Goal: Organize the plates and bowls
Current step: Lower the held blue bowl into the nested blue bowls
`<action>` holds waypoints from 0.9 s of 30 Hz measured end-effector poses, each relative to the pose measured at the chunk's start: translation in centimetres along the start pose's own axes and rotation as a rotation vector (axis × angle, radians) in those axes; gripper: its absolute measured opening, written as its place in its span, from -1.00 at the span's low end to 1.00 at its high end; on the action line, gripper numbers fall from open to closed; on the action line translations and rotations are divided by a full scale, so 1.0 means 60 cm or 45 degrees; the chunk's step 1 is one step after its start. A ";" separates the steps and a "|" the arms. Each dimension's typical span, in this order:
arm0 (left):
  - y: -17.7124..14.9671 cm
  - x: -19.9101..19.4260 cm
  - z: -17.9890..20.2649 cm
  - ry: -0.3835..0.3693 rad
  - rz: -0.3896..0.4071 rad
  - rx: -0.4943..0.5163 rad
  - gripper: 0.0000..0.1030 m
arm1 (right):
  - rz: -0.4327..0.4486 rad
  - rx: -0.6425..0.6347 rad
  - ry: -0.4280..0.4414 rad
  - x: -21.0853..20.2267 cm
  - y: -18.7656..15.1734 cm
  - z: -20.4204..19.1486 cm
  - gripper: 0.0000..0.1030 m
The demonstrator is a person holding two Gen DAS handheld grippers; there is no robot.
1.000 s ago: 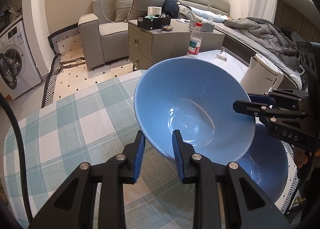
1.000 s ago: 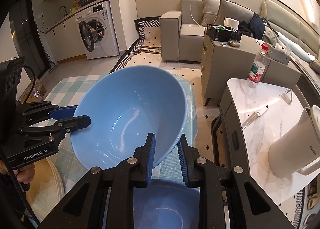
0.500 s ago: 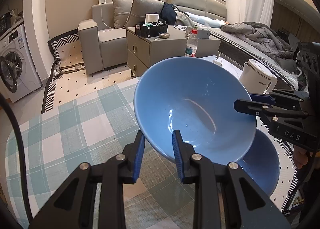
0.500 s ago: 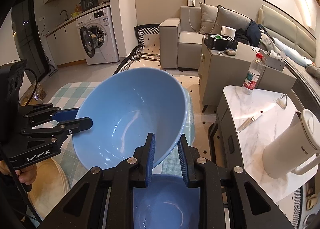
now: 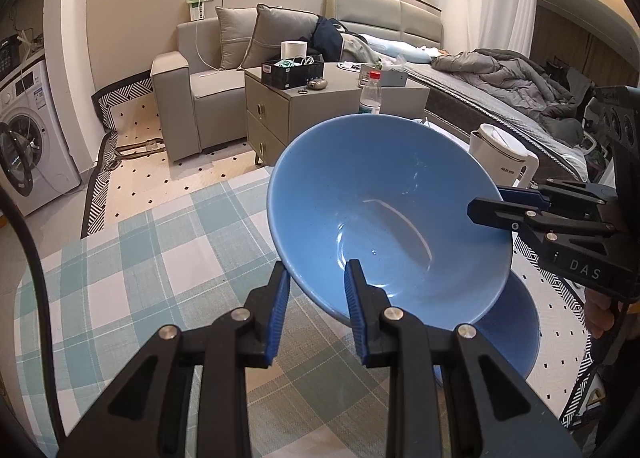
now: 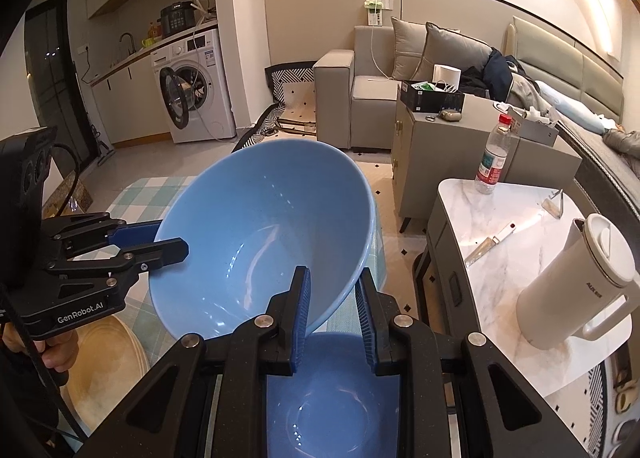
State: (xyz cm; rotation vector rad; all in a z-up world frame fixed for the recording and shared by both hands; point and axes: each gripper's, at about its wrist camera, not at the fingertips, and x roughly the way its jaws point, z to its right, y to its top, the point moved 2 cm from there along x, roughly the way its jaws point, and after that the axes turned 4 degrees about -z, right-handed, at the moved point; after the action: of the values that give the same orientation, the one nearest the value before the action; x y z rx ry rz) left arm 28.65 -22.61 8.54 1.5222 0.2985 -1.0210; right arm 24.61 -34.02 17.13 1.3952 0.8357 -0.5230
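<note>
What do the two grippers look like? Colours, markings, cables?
Both are matte black handheld units with angular cut-out linkages, silver rivets and ribbed blue pads. The left gripper reads "GenRobot.AI" in white on its body and trails a black cable; a black camera box sits behind it. The right gripper reads "DAS".

- Blue bowls (image 6: 264, 234): two.
- Tan plate (image 6: 104, 362): one.
- Hand-held grippers (image 5: 316, 290): two.
- White kettle (image 6: 576, 286): one.
- Plastic bottle (image 6: 494, 155): one.
- Knife (image 6: 490, 244): one.
</note>
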 end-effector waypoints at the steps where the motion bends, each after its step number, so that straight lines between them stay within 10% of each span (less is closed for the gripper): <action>1: -0.001 -0.002 0.002 -0.004 0.001 0.001 -0.49 | 0.001 0.003 -0.002 -0.004 -0.001 0.000 -0.55; 27: -0.022 -0.017 0.063 -0.079 0.000 0.095 -0.49 | 0.002 0.104 -0.058 -0.070 -0.081 0.028 -0.54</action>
State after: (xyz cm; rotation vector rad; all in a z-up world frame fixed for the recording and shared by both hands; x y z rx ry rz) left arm 25.55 -25.30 8.79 1.5545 0.2192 -1.0877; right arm 18.67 -36.93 17.22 1.4536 0.7836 -0.5912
